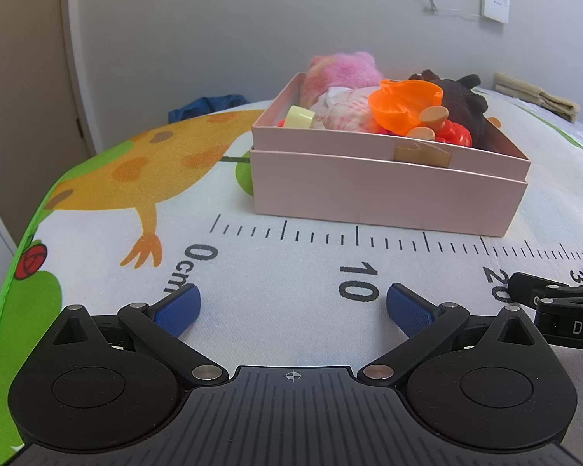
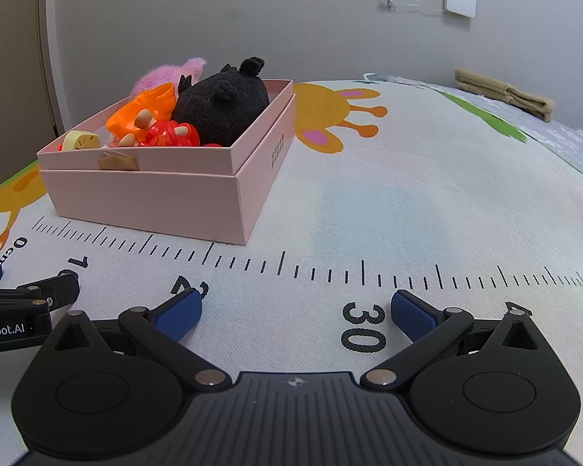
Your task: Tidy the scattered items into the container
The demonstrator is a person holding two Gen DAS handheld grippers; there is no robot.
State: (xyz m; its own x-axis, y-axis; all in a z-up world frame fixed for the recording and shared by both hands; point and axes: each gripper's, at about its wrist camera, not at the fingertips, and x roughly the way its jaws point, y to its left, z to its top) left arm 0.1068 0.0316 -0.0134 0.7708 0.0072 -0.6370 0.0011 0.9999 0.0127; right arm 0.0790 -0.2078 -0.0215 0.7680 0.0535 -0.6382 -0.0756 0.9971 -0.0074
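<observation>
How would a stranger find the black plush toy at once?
Look for the pink box on the printed mat. The black plush toy fills its far right corner, beside the orange plastic shell. It alone is dark and fuzzy.

Pink box full of toys, right tongs spread empty

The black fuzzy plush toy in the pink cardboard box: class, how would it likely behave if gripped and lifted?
The black fuzzy plush toy looks soft, so it would probably squash and feel light. Its fleecy surface likely resists slipping. Rounded, it might roll if dropped.
</observation>
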